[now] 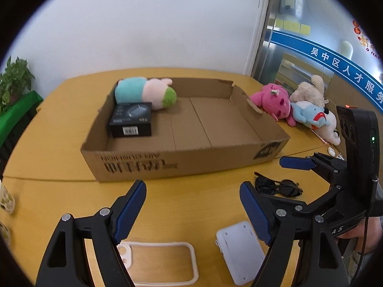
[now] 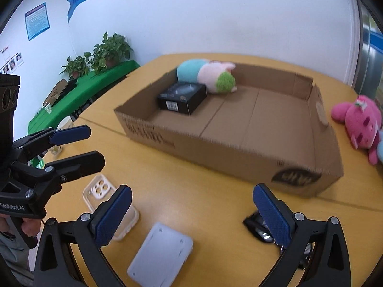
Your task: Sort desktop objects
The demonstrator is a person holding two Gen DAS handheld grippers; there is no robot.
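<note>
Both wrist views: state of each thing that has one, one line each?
Left gripper: open, empty.
Right gripper: open, empty.
Shallow brown cardboard box: open-topped, mostly bare inside.
Black product box: closed, flat in the cardboard box.
Teal, pink and green plush: on its side in the cardboard box.
Black sunglasses: folded, on the table.
Clear phone case: empty, lying flat.

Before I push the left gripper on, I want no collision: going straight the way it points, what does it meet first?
Most likely the bare table, short of the cardboard box. The left gripper is open and angled down; the phone case and white device lie nearer, below its fingers. Depth is uncertain.
</note>
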